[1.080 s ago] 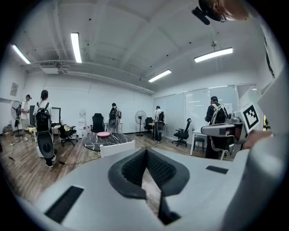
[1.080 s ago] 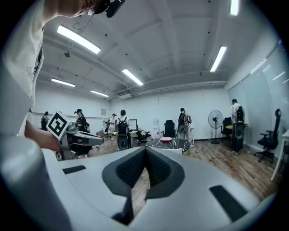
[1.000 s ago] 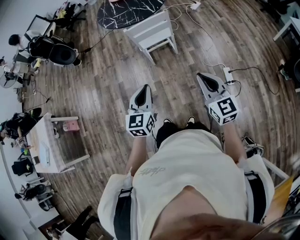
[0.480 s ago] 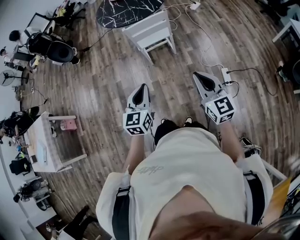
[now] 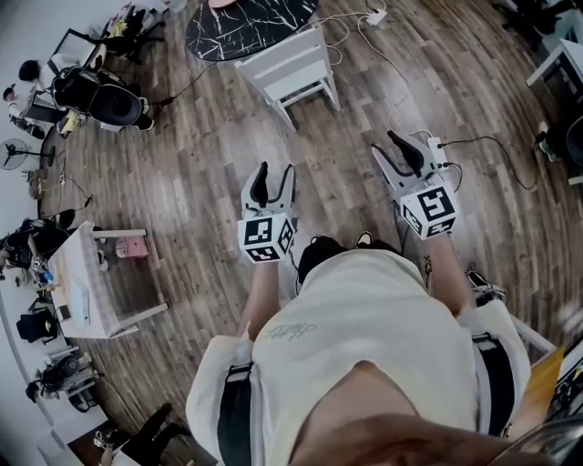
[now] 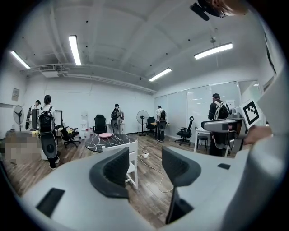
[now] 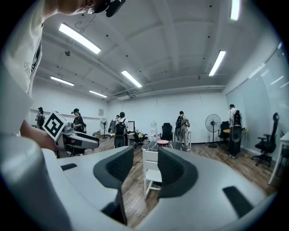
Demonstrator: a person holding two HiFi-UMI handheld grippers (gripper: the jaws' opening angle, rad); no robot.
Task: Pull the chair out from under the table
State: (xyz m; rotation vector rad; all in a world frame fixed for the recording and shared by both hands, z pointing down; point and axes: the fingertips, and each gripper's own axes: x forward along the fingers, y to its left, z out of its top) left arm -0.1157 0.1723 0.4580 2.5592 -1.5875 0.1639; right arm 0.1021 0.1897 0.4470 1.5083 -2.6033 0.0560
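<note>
wood floor (image 5: 209,164) of an open office, white chair (image 5: 293,65) at the marble table (image 5: 246,23)'s near edge, left gripper (image 5: 276,173) and right gripper (image 5: 401,146) jaws opening on nothing, ceiling lights (image 6: 74,49) only in gripper views.

The head view's top edge cuts off the dark table (image 5: 248,27).

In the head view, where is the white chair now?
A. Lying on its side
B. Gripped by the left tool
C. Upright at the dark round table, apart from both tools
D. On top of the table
C: the white chair stands upright against the dark round table, with floor between it and the left tool and right tool, whose jaws are opening with nothing between them.
</note>
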